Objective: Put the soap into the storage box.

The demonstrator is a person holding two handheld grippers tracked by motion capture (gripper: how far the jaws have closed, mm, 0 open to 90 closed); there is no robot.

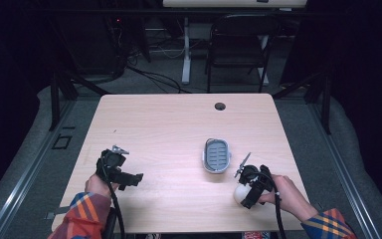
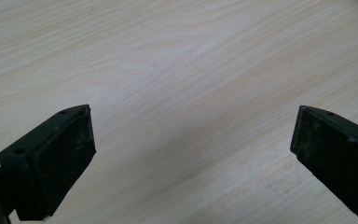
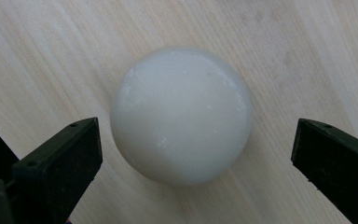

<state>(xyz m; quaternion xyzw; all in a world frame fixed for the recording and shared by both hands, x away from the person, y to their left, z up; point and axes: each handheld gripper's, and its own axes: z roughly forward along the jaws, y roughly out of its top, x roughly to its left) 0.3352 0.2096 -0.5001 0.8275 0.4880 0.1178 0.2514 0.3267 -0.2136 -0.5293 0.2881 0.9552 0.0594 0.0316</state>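
One white ball (image 3: 181, 115) lies on the pale wooden table (image 1: 169, 124) near its front right edge, directly under the right gripper (image 1: 246, 191); in the right gripper view the black jaws stand wide apart on either side of the ball, neither pad touching it; the person's right hand (image 1: 283, 194) holds that gripper from the table's front edge, a plaid sleeve (image 1: 328, 226) behind it; just beyond, toward the table's middle, sits a small grey soap dish (image 1: 216, 155) with a slatted insert, apart from the ball; well to the left, the left gripper (image 1: 129, 178) rests low over bare wood, its jaws likewise spread with nothing between them; past the far edge stands a dark folding chair (image 1: 238, 45).
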